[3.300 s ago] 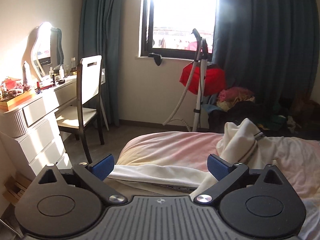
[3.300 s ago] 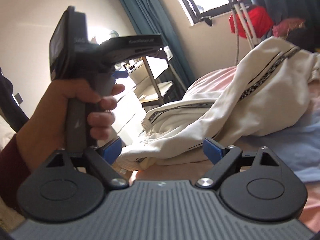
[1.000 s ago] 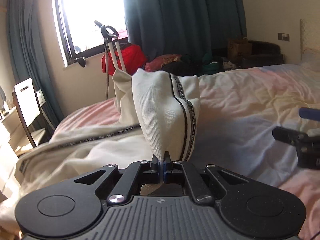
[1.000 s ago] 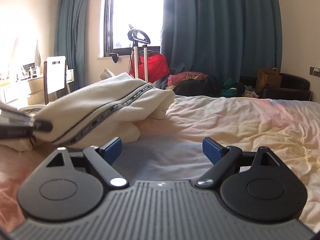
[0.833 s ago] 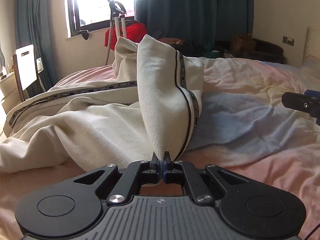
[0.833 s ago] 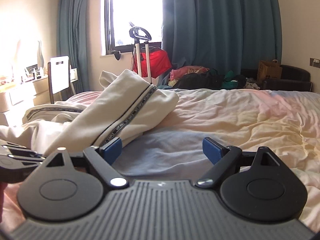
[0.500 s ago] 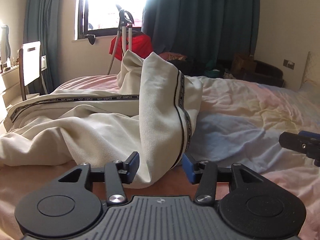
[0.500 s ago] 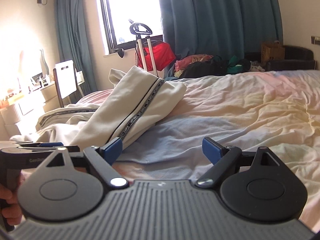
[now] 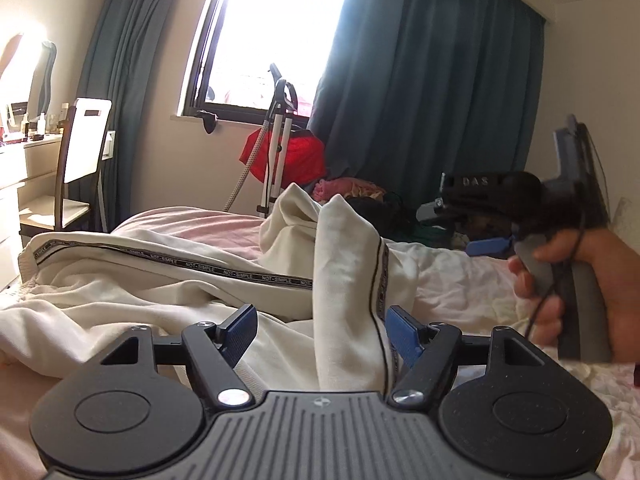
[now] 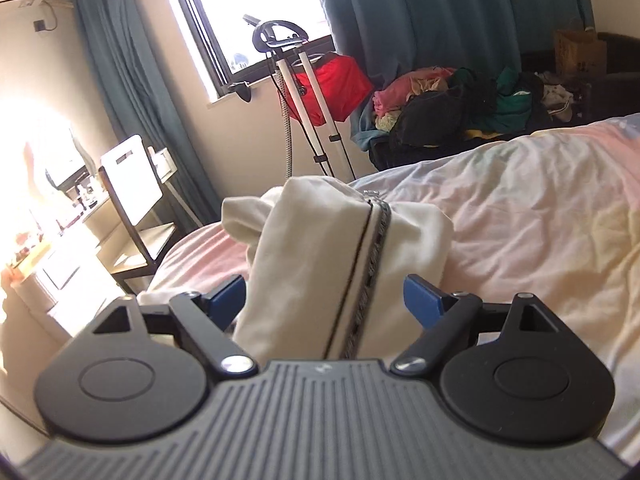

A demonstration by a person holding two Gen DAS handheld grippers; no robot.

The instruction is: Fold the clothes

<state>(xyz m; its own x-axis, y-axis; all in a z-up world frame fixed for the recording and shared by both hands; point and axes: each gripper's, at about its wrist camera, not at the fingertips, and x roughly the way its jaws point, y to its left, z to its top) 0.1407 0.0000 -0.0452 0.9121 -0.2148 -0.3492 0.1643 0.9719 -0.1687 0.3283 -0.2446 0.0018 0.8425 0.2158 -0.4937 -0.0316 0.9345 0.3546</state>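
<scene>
Bedroom, bright window (image 9: 276, 36) blown out by sun, teal curtains (image 9: 424, 96) either side, garment steamer (image 9: 280, 136) with something red hung on it under the sill. Work surface is the bed (image 10: 540, 216), rumpled pastel pink/yellow/blue sheet.

Cream trousers (image 9: 168, 280) with black lettered side tape lie heaped across the bed. One leg is bunched into an upright fold that stands up in front of both cameras.

Left gripper (image 9: 322, 330): blue pads (image 9: 240, 326) spread wide, nothing clamped. The upright fold sits in the gap, nearer the right-hand pad — side tape runs down just beside it. Cloth appears clear of the left-hand pad. Whether it touches the right-hand pad, can't tell.

Right gripper (image 10: 326, 298): pads (image 10: 422, 300) also wide apart, holding nothing. The same cream fold fills most of the gap, tape stripe roughly central. Its left edge overlaps the left pad, so contact there is unclear; a gap shows on the right side.

In the left wrist view the right hand (image 9: 584, 280) holds the right gripper's handle at frame right — motion-blurred, gripper head hard to read.

Hard to see: the fold's bottom is hidden behind both gripper bodies. Trouser waistband runs off towards frame left. Desk (image 10: 52, 248) and mirror at left washed out by glare. Chair (image 9: 80, 160) stands beside the desk. Clothes pile (image 10: 460, 104) past the bed is dark, items not separable.
</scene>
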